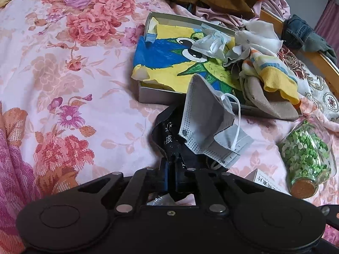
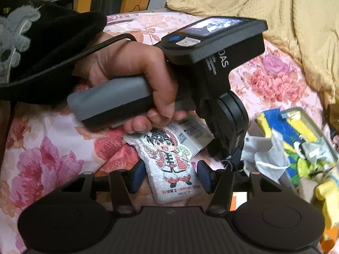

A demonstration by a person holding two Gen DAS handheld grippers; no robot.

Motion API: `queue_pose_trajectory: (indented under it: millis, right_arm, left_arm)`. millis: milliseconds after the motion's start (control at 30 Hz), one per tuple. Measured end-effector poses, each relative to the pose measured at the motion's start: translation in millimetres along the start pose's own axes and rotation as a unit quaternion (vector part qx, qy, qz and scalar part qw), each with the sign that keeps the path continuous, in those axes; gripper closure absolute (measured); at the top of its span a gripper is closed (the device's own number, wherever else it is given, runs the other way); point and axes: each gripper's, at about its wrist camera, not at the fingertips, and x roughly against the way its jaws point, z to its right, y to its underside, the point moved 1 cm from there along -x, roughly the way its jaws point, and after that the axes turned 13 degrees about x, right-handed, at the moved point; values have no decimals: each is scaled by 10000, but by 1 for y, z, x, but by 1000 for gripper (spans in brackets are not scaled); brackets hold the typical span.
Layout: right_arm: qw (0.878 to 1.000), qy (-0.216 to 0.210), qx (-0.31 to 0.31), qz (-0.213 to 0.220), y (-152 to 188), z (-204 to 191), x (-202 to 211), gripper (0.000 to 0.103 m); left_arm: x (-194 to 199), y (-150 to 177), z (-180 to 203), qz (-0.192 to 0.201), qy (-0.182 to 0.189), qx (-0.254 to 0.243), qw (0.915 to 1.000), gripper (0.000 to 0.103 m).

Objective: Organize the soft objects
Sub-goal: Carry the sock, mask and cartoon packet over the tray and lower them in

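Note:
My left gripper (image 1: 172,160) is shut on a black cloth (image 1: 167,131) printed with white characters. A grey face mask (image 1: 207,122) with white ear loops hangs over that cloth, just in front of a shallow box (image 1: 152,97) that holds a yellow and blue drawn cloth (image 1: 161,61). In the right wrist view, a white packet (image 2: 173,169) with a cartoon figure lies on the floral bedspread. My right gripper (image 2: 171,175) has its blue pads (image 2: 138,175) against both long sides of the packet. A hand (image 2: 131,63) holds the left gripper's handle above it.
Socks and rags (image 1: 273,72) pile on the box's right end. A corked glass bottle (image 1: 305,154) of green bits lies to the right, beside a small carton (image 1: 262,177). Clothes heap at the back. A printed carton (image 2: 190,135) lies behind the packet. A wooden bed frame (image 1: 317,57) runs along the right.

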Motion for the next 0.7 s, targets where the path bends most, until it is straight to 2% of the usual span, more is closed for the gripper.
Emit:
queue_pose_trajectory:
  millis: [267,333,400,533,567,667,700]
  right_arm:
    - [9984,345,449,-12,0,-18,2,46]
    - [9976,460,519,-63,-2,-20,1,40]
    - [9980,431,452,-78,-3,-18,-2,33]
    - [9996,136,204,-128,-5,-8,-13,29]
    - [9997,72,155,-148,-5,-6,-13,30]
    - [9998,-171,26,-142,-5,-4,-13,49]
    - [9996,-229,9,-142,-5,-6,-12,50]
  left_arm:
    - [2,-2,-4,3,113,312,9994,98]
    - [2,-2,-5,0,137,377,9992,98]
    - [2,-2,-5,7,136,367,9992,98]
    - [2,-2,-3,6,149,312,9994,98]
    - [2,-2,-3,8,154,314,9994,98]
    - [3,-2,-4,22,184,350,9992,98]
    - [4,-2,-4,23,195,359,9992,98]
